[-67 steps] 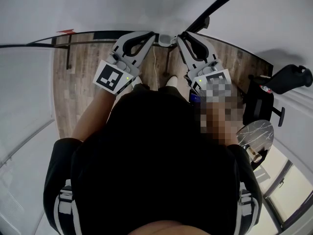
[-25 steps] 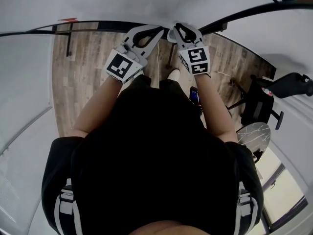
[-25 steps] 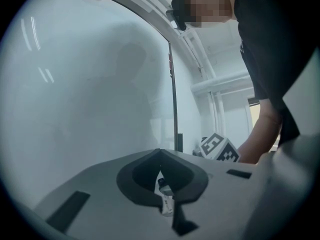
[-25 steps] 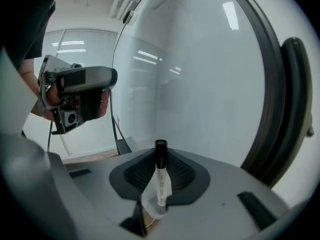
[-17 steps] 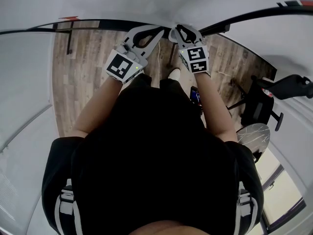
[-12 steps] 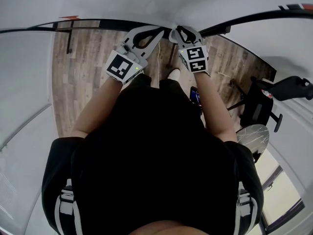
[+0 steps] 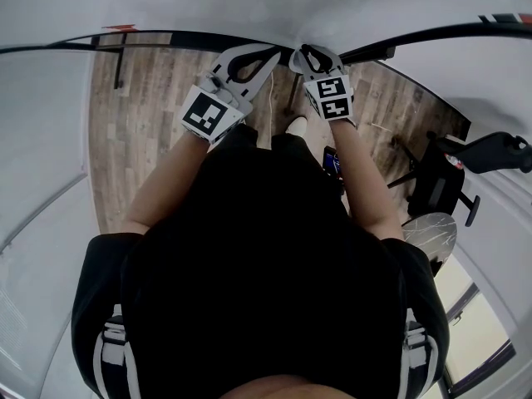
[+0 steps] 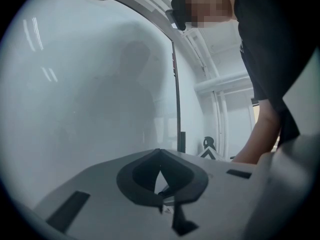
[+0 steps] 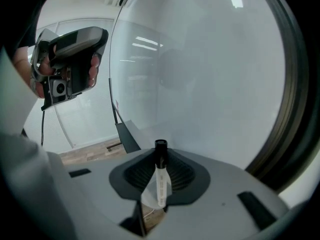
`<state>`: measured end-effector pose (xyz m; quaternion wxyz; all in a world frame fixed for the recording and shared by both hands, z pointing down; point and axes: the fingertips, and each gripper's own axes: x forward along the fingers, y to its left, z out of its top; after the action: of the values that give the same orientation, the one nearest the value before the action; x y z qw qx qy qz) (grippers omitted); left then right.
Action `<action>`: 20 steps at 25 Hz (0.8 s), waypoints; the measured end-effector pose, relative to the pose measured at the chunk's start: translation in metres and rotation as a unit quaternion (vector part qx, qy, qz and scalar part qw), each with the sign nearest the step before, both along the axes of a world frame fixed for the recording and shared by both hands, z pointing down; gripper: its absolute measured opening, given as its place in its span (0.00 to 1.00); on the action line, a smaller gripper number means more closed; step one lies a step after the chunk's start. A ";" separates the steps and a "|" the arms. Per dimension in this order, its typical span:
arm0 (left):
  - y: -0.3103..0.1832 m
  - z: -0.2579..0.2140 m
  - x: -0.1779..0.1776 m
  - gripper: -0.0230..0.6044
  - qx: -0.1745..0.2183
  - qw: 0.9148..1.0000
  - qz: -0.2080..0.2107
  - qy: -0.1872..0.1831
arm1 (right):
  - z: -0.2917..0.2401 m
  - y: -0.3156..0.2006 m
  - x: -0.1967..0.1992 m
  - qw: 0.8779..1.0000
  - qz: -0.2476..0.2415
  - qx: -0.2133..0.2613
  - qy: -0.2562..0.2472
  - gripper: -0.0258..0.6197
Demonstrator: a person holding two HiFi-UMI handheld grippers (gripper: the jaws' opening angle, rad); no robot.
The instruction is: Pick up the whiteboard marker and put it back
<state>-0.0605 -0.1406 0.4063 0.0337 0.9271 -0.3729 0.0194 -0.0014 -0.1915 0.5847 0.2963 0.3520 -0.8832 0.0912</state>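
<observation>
Head view: right gripper (image 7: 306,55) sits higher than in the earliest frame, now up at the whiteboard (image 7: 249,7) edge beside left gripper (image 7: 264,56), which is unchanged. Left gripper view: jaws closed together, nothing between. Right gripper view: jaws partly apart, clamped on whiteboard marker (image 9: 160,176), held upright, black cap up, in front of the board.

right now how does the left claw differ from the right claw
The left claw is empty; the right claw grips a whiteboard marker, black cap pointing outward. The left claw's jaw tips meet; the right claw's jaws sit apart, pressed on the marker's barrel. Shared: both are grey and held side by side facing the whiteboard.
</observation>
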 end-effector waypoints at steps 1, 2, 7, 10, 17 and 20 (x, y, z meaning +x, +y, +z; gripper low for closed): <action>0.000 0.000 0.000 0.04 -0.001 1.000 0.000 0.001 | 0.000 0.000 -0.001 1.000 0.000 -0.001 -0.001 0.14; 0.000 0.000 0.000 0.04 -0.001 1.000 -0.001 0.002 | 0.000 -0.001 -0.001 1.000 -0.001 -0.002 -0.002 0.14; 0.001 -0.001 0.000 0.04 0.000 1.000 0.000 0.003 | 0.003 -0.001 -0.004 1.000 -0.006 -0.010 -0.002 0.14; 0.000 -0.001 0.000 0.04 -0.001 1.000 -0.002 0.003 | 0.004 0.000 -0.004 1.000 -0.008 -0.012 0.002 0.15; 0.000 -0.001 -0.001 0.04 0.000 1.000 -0.005 0.002 | -0.001 0.000 -0.003 1.000 -0.007 -0.007 -0.001 0.17; 0.000 -0.001 -0.001 0.04 0.000 1.000 -0.006 0.000 | -0.011 0.001 -0.001 1.000 -0.006 0.000 -0.008 0.17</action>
<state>-0.0615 -0.1402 0.4054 0.0337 0.9248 -0.3785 0.0191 -0.0020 -0.1904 0.5739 0.2896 0.3463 -0.8875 0.0924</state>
